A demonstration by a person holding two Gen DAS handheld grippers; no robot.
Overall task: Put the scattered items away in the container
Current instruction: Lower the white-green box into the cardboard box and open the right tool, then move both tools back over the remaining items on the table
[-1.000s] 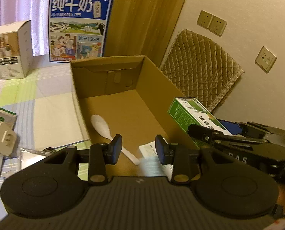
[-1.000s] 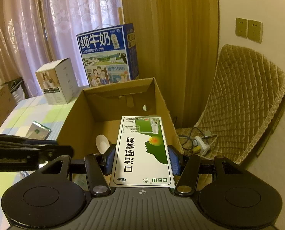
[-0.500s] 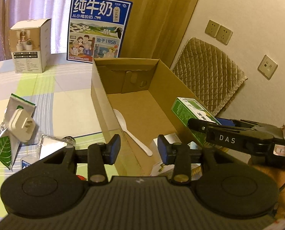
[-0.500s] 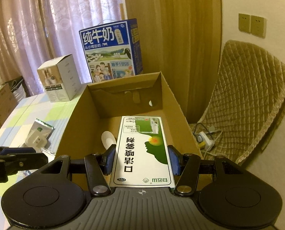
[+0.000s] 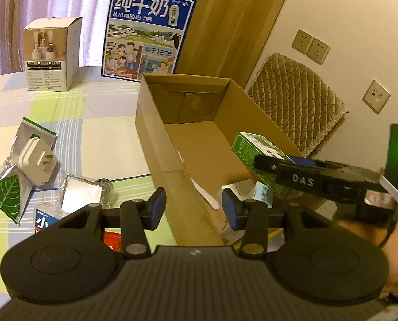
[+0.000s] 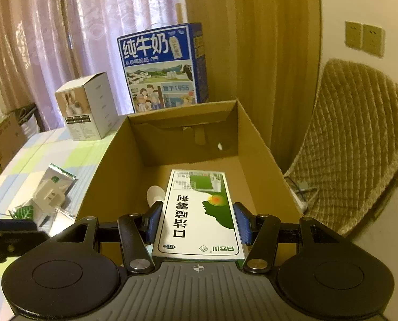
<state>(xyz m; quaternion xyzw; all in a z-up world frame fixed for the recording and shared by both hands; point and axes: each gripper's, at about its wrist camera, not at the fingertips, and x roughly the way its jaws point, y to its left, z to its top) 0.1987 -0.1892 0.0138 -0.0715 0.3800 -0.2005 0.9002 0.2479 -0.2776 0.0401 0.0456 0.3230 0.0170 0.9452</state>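
An open cardboard box (image 5: 150, 139) stands on the checked tablecloth. Inside it lie a white spoon (image 5: 204, 195) and some small white packets (image 5: 239, 190). My right gripper (image 6: 199, 222) is shut on a green-and-white medicine box (image 6: 199, 208), held over the near end of the cardboard box (image 6: 257, 155). My left gripper (image 5: 193, 210) hovers above the box's left wall; its jaws are opening with nothing between them. Left of the box lie a white plug adapter (image 5: 37, 160) on a leaf-printed foil packet (image 5: 5, 190), a clear-wrapped item (image 5: 81, 192) and a small blue box (image 5: 42, 218).
A tall blue milk carton case (image 5: 145, 32) and a white product box (image 5: 49, 56) stand at the table's far side. A quilted chair (image 5: 292, 99) sits right of the box by the wall. A person's hand (image 5: 396, 246) holds the right gripper (image 5: 305, 179).
My left gripper has shifted left, from over the box's inside to above its left wall, with its jaws a little wider. The right gripper has carried the medicine box further over the cardboard box.
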